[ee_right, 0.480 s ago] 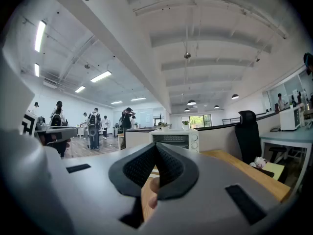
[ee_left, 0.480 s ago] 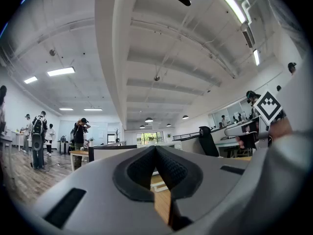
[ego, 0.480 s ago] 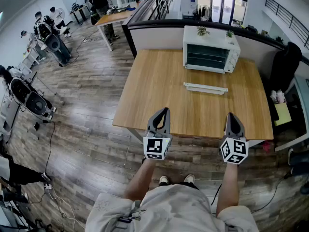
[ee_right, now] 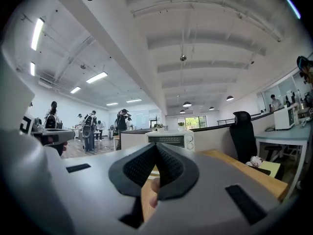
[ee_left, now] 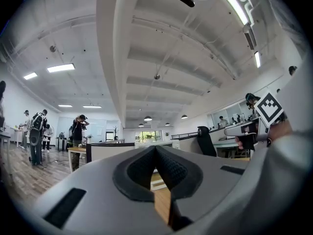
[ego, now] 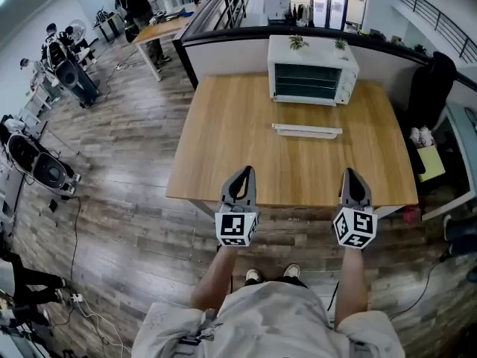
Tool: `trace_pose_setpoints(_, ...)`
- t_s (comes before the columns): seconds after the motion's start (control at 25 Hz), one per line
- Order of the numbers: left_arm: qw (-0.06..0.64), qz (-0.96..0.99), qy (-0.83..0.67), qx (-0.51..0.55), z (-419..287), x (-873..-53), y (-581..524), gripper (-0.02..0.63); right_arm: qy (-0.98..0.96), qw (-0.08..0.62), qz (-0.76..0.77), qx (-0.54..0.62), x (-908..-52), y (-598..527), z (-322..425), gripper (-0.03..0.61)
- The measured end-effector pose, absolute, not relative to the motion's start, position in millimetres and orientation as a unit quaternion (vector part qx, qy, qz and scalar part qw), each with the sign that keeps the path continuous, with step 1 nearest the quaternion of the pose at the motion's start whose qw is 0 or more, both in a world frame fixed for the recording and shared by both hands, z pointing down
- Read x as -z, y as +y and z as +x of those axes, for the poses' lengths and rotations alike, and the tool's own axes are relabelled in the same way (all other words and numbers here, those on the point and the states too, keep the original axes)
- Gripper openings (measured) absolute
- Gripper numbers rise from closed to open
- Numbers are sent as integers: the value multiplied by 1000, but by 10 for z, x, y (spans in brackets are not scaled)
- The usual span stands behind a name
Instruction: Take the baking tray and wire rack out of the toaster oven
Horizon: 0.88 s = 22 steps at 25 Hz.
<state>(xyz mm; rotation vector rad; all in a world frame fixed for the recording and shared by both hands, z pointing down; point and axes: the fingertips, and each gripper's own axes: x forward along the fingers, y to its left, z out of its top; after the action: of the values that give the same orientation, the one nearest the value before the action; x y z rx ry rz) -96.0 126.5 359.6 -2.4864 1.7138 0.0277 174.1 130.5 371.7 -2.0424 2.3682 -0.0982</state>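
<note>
Jaws closed and empty on left gripper (ego: 244, 172) and right gripper (ego: 351, 173), both well short of the white boxy toaster oven (ego: 313, 71) across the wooden desk (ego: 223, 140), so nothing's pulled out yet.

I held the left gripper (ego: 244, 173) and the right gripper (ego: 353, 176) level in front of me, side by side and well apart. Both had their jaws pressed together, with nothing between them. My left forearm (ego: 215, 274) and right forearm (ego: 350, 283) reached straight forward.
</note>
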Motion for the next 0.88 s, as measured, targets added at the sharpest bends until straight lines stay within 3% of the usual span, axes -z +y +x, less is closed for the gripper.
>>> trace_pose_setpoints(0.72, 85, -831, 550, 29, -610, -3670, 1187, 15, 753, -10, -657, 36, -3895, 1251, 1917, 23)
trace_pose_setpoints(0.84, 82, -833, 546, 36, -518, -3718, 1145, 28, 759, -24, -650, 27, -3933, 1212, 1929, 97)
trace_pose_setpoints(0.88, 76, -832, 548, 37, -498, -3744, 1124, 78, 761, -24, -647, 27, -3945, 1201, 1937, 116)
